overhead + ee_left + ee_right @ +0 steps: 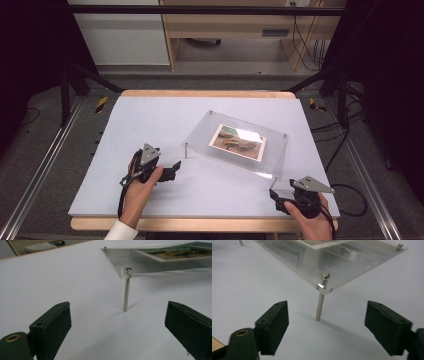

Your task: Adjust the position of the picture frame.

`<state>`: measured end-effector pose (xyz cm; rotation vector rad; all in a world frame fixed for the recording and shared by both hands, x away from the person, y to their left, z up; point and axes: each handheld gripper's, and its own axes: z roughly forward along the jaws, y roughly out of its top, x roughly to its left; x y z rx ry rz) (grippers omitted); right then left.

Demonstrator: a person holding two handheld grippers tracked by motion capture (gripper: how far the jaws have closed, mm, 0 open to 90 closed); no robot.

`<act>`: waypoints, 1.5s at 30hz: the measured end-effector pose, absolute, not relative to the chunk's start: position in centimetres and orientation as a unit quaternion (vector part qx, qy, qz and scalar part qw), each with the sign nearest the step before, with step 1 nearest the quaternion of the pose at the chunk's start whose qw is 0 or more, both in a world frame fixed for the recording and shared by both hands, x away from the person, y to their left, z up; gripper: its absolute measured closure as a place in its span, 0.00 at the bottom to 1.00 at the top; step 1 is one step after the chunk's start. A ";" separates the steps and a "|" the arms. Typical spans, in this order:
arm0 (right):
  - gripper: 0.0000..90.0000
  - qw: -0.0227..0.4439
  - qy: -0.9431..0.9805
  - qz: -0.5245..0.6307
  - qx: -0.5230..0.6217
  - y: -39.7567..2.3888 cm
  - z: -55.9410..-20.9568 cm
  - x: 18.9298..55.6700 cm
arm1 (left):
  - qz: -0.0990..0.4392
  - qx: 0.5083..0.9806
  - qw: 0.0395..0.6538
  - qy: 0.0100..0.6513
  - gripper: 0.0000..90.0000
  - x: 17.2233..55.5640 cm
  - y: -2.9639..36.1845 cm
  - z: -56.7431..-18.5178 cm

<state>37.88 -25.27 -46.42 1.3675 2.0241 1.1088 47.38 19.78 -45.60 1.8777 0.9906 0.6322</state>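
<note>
A clear acrylic frame (202,136) holding a photo (239,142) stands tilted above the white table (150,120) on thin metal pins. My left gripper (176,169) is open a little short of the frame's near-left pin (186,150). In the left gripper view that pin (126,290) stands ahead of the open left gripper (117,312), untouched. My right gripper (276,196) sits open by the near-right corner pin (272,181). In the right gripper view this pin (321,298) rises ahead of the open right gripper (327,308), under the frame's corner (342,265).
The table's wooden edge (200,93) shows at the back. Metal rails (45,160) run along both sides of the table, and cables (345,195) lie on the floor to the right. A wooden shelf unit (230,30) stands beyond the table.
</note>
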 end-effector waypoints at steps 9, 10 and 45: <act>0.41 0.225 0.739 0.401 0.493 -25.4 -46.6 37.6 | 0.259 0.753 0.453 0.400 0.07 47.2 19.9 -45.5; 0.42 0.222 0.740 0.403 0.490 -25.4 -46.5 37.5 | 0.260 0.754 0.454 0.399 0.07 47.2 19.8 -45.5; 0.81 0.198 0.725 0.426 0.505 -24.3 -48.2 41.2 | 0.222 0.759 0.464 0.399 0.17 46.9 17.8 -45.3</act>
